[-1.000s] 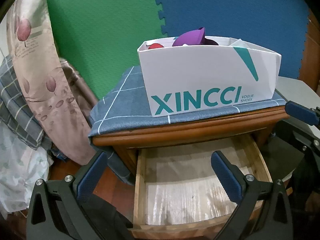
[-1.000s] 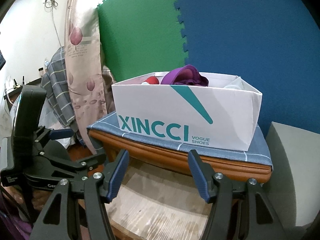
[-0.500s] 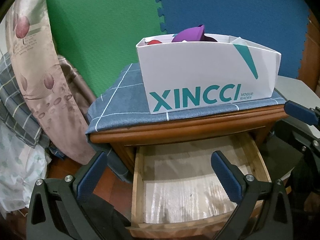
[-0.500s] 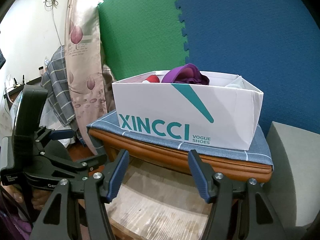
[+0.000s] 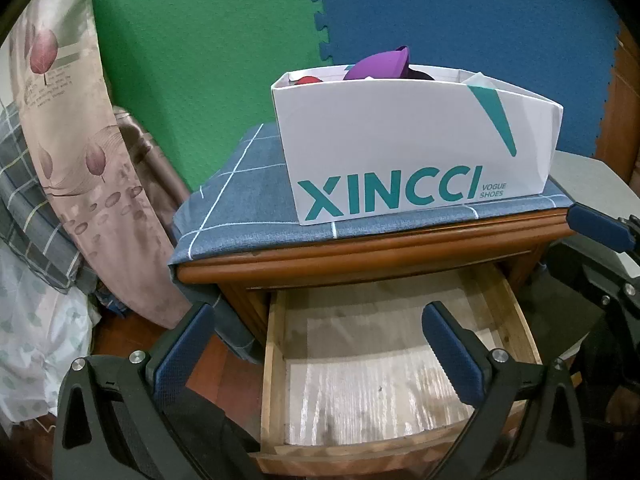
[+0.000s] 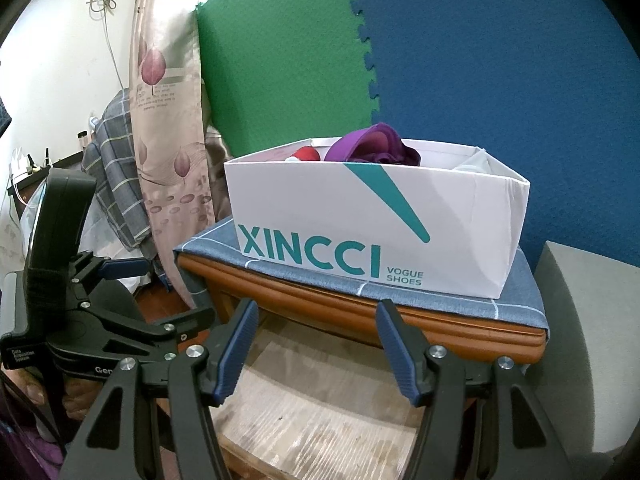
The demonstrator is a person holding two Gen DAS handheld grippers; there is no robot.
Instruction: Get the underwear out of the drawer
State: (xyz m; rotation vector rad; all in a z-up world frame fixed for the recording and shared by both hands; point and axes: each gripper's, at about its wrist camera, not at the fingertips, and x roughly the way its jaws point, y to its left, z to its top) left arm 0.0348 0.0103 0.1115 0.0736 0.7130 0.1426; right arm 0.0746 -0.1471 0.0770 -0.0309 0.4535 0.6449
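So the drawer (image 5: 384, 368) is pulled out of a wooden nightstand (image 5: 372, 248), and its pale, streaky wood-grain bottom looks bare, no fabric visible inside. The only clothing-looking stuff sits up top: a purple garment (image 5: 382, 65) that's smooth and curved, plus a small red piece (image 5: 308, 80), both poking out of a white cardboard shoebox (image 5: 400, 148) with teal XINCCI lettering. Can't tell if either one is actually underwear. The box rests on a blue cloth with thin white grid lines (image 5: 240, 204) draped over the nightstand's glossy rounded edge.

The left gripper (image 5: 320, 340) hangs over the drawer mouth with its ridged blue fingers (image 5: 452, 356) spread wide apart and nothing between them. The right gripper (image 6: 314, 344) is also apart and empty, aimed at the nightstand's front edge.

Behind it all are interlocking foam mats, green (image 5: 208, 60) and blue (image 5: 460, 16), with a satiny pink floral curtain (image 5: 80, 140) and a grey plaid fabric (image 6: 116, 184) off to the left.
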